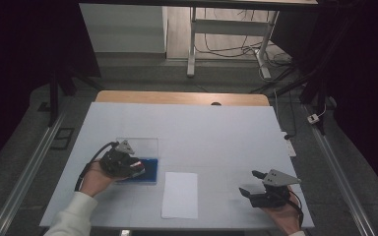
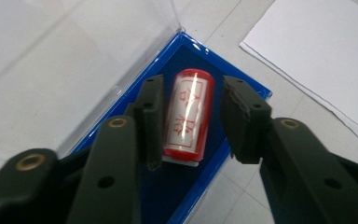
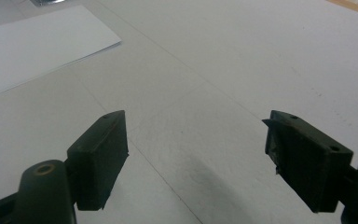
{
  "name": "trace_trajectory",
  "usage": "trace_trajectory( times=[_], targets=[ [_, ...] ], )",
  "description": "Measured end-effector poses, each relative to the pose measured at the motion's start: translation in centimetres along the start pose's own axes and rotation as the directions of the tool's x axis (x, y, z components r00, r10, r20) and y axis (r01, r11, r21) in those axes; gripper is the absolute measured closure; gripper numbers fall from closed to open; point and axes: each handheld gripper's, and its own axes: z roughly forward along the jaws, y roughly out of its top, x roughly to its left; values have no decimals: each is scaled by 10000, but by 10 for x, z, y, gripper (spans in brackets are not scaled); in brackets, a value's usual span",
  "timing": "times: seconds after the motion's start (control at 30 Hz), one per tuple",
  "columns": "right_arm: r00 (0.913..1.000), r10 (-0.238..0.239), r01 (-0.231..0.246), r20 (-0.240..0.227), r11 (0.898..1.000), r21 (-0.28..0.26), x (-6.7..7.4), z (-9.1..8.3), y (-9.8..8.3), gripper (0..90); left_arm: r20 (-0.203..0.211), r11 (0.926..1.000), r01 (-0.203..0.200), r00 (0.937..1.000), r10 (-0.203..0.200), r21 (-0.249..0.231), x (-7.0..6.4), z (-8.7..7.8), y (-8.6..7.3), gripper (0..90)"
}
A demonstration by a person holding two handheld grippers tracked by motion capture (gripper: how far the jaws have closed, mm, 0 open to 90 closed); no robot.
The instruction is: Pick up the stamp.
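The stamp (image 2: pixel 188 114) lies in the blue case (image 2: pixel 242 84) at frame centre. The left gripper's (image 2: pixel 192 122) fingers straddle it, one touching, one with a gap. An off-centre squeeze could roll the glossy cylinder away or drag the case. The right gripper (image 3: pixel 196 161), fingers wide apart, idles over bare surface (image 3: pixel 223 60).
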Motion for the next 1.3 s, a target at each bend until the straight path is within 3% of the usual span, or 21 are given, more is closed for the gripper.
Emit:
trace_trajectory(
  times=[0.17, 0.57, 0.83, 1.3],
  targets=[
    [10000, 21, -21, -22, 10000, 3, -1, 0, -1, 209, 71, 10000, -7, 10000, 6, 21, 2, -1, -1, 690],
    [10000, -4, 4, -1, 10000, 88, -1, 0, -1, 211, -156, 9999, 72, 9999, -73, -87, 2, -4, -2, 703],
    [10000, 7, -7, 5, 10000, 84, -1, 0, -1, 211, -44, 9985, 242, 9997, -244, -493, 1, -14, -3, 703],
    [10000, -7, 7, 14, 10000, 55, 0, 2, -2, 211, -90, 9939, 166, 9998, -177, -1087, -5, -30, 0, 702]
  ],
)
